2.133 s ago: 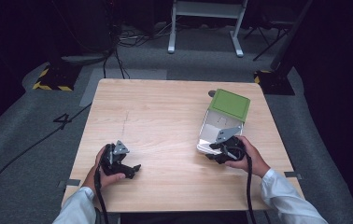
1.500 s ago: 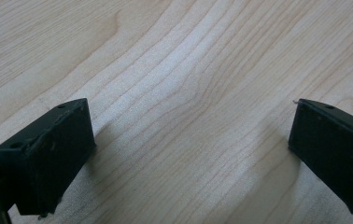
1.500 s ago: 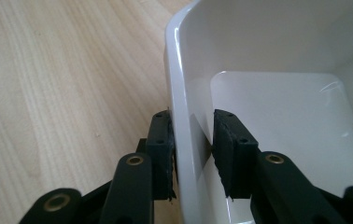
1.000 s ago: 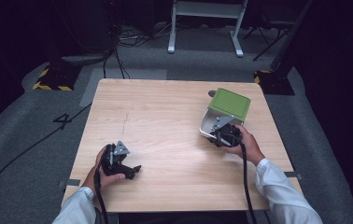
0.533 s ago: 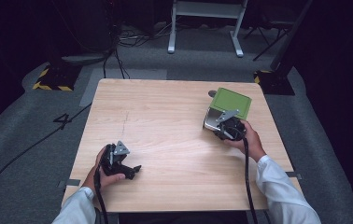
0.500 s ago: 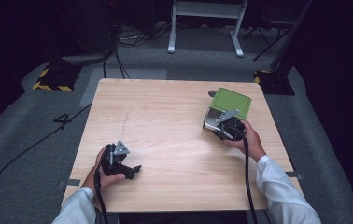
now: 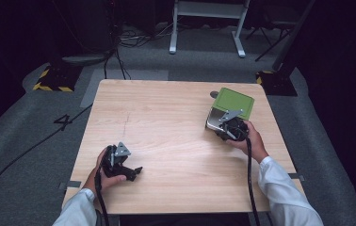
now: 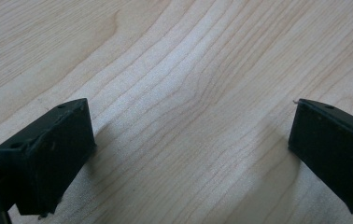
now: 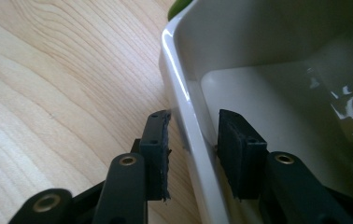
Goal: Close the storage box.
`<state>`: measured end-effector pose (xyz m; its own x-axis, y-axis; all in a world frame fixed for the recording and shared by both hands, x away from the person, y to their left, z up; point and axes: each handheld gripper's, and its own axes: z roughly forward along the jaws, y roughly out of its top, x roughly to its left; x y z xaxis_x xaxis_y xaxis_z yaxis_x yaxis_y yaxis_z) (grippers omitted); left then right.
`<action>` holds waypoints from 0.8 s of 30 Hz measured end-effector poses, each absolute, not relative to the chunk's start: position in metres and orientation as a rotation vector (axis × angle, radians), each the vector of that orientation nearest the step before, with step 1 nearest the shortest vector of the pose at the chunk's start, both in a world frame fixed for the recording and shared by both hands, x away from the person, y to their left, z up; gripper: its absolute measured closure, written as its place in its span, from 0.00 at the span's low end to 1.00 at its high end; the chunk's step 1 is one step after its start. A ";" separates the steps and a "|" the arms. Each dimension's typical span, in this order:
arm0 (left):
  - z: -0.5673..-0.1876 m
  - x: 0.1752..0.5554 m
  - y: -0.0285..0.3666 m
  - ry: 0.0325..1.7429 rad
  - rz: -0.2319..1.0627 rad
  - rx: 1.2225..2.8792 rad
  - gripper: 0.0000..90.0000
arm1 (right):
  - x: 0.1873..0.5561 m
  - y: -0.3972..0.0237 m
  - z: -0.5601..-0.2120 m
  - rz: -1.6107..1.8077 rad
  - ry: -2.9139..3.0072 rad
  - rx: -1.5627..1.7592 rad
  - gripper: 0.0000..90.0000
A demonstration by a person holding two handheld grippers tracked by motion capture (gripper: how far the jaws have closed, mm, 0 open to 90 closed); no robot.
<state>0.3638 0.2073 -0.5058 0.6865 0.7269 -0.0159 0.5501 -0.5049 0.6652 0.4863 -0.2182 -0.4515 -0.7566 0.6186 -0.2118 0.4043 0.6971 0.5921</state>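
Observation:
A white open container [image 7: 212,120] sits on the wooden table [image 7: 166,108] at the right, its far end under a green lid [image 7: 234,102]. My right gripper [image 7: 217,124] is at its near edge. In the right gripper view the right gripper [image 9: 193,127] straddles the container's white wall [image 9: 184,93], one jaw outside and one inside. The jaws have just been opening, and a thin gap shows on each side of the wall. My left gripper [image 7: 135,171] rests near the table's front left. Its jaws [image 8: 191,154] stand wide apart over bare wood.
A green corner of the lid [image 9: 179,4] peeks past the container's far rim. Beyond the table lie grey carpet, cables and a white stand [image 7: 209,19]. Bare wood [image 8: 188,70] spreads between the two hands.
The right gripper has moved the white container away from me, up against the green lid, then stayed there. The left hand has not moved.

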 end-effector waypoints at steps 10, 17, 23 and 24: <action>-0.506 0.364 0.207 0.974 0.351 2.242 0.00 | 0.483 -0.220 -0.446 0.763 2.521 0.778 0.68; -0.506 0.364 0.207 0.974 0.351 2.242 0.00 | 0.479 -0.220 -0.441 0.796 2.531 0.775 0.58; -0.506 0.364 0.207 0.974 0.351 2.242 0.00 | 0.475 -0.221 -0.437 0.823 2.536 0.763 0.49; -0.506 0.364 0.207 0.974 0.351 2.242 0.01 | 0.473 -0.220 -0.436 0.817 2.533 0.759 0.45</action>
<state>0.3638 0.2073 -0.5058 0.6866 0.7269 -0.0158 0.5499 -0.5050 0.6653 0.4726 -0.2198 -0.4361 -0.7857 0.5924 -0.1782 0.3768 0.6867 0.6216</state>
